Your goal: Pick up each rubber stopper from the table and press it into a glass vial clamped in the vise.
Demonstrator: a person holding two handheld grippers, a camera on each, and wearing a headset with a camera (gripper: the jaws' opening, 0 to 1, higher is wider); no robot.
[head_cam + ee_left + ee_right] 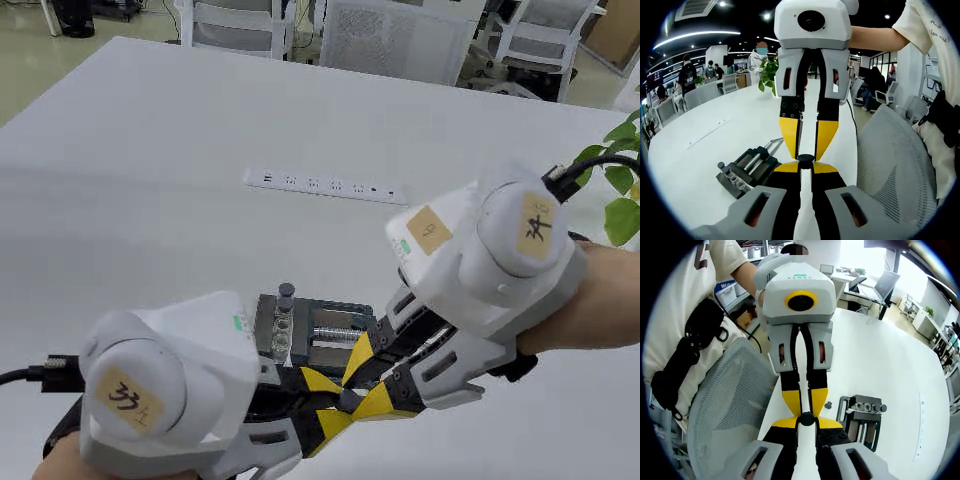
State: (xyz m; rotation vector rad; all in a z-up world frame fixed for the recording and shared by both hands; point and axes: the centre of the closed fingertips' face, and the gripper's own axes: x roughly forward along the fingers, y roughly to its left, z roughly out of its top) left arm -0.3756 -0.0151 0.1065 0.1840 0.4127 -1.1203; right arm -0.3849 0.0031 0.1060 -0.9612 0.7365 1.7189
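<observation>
Clenched tip to tip, left claw (805, 167) and right claw (806, 423) both nip one black rubber stopper (805, 158) over the surface (150, 150). Vise (862, 422) sits just beyond w/ a row of vials (867, 406). End vial (883, 408) looks capped (rest seem open); spare stopper (828, 404) lies beside vise. Most left to do.

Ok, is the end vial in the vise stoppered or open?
Stoppered: a dark stopper sits in the mouth of the end vial clamped in the vise; the left gripper view agrees.
</observation>
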